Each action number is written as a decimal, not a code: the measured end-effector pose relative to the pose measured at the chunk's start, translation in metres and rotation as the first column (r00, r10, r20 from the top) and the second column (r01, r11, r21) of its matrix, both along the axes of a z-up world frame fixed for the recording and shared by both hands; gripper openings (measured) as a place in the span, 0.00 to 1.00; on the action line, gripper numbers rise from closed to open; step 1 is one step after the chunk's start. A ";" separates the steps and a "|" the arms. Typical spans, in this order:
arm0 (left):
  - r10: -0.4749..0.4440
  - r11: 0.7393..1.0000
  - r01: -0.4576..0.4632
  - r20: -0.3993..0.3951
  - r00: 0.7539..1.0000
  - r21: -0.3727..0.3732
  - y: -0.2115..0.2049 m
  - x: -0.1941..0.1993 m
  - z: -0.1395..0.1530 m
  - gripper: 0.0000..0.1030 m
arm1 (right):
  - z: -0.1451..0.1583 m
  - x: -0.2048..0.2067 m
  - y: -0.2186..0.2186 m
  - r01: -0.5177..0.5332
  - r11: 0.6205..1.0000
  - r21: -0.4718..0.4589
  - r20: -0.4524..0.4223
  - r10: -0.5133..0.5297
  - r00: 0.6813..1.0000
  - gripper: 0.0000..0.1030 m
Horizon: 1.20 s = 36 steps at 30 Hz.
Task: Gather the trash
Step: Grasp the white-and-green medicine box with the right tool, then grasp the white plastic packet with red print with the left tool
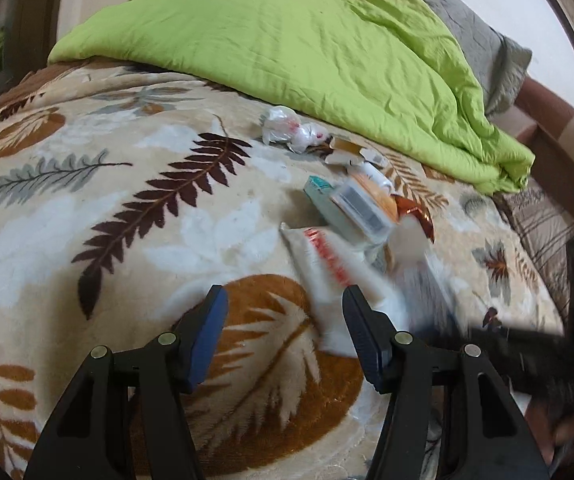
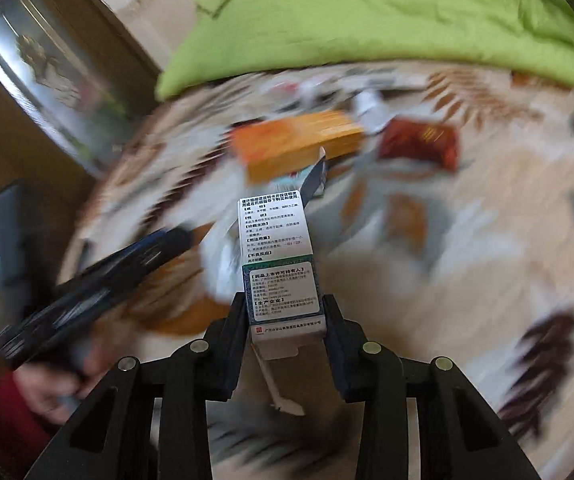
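The right claw [image 2: 285,312] pinches a medicine box [image 2: 279,260] near its end, so it could swing loose, while the left claw [image 1: 285,300] gapes empty over the bed [image 1: 87,200].

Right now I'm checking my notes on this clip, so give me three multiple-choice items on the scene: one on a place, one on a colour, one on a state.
1. Where does the loose trash lie?
A. on the leaf-patterned blanket
B. on a wooden floor
C. inside a bin

2. What colour is the duvet behind the trash?
A. red
B. lime green
C. navy

3. What is the state of the two grippers?
A. both open
B. left shut on a box, right open
C. left open, right shut on a box

Answers:
1 A: the crumpled plastic wrapper, the orange box and the red wrapper sit on the leaf-patterned blanket.
2 B: the duvet is lime green.
3 C: the left gripper has its jaws apart with nothing between them; the right gripper is clamped on the white and green medicine box.
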<state>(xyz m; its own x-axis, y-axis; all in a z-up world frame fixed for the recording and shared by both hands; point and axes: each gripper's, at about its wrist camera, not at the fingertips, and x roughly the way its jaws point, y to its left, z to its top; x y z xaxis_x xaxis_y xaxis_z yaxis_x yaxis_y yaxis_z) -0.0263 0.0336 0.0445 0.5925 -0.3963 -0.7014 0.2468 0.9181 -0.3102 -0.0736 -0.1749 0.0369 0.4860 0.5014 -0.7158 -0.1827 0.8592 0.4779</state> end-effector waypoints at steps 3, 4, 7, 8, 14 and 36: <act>-0.007 1.000 0.008 0.008 1.000 -0.015 0.000 -0.003 0.005 0.57 | 0.007 -0.030 -0.006 0.044 0.997 0.062 0.026 -0.045 0.999 0.37; -0.015 1.000 0.015 0.008 1.000 -0.017 -0.001 -0.003 0.005 0.57 | 0.009 -0.039 -0.013 0.080 0.995 0.068 0.039 -0.083 0.996 0.37; -0.055 0.998 0.055 0.000 0.998 0.007 -0.015 -0.004 0.007 0.59 | 0.010 -0.064 -0.027 0.186 0.981 0.053 0.063 -0.189 0.980 0.37; -0.076 0.997 0.076 -0.008 0.997 0.020 -0.023 -0.003 0.007 0.62 | 0.010 -0.071 -0.031 0.211 0.976 0.050 0.069 -0.214 0.974 0.37; -0.091 0.980 0.098 -0.044 0.995 0.172 -0.062 0.014 -0.005 0.64 | 0.020 -0.094 -0.040 0.297 0.955 0.011 0.147 -0.295 0.944 0.38; -0.155 0.933 0.066 0.230 0.961 0.354 -0.058 -0.074 0.035 0.39 | 0.028 -0.122 -0.038 0.366 0.931 0.019 0.194 -0.362 0.912 0.38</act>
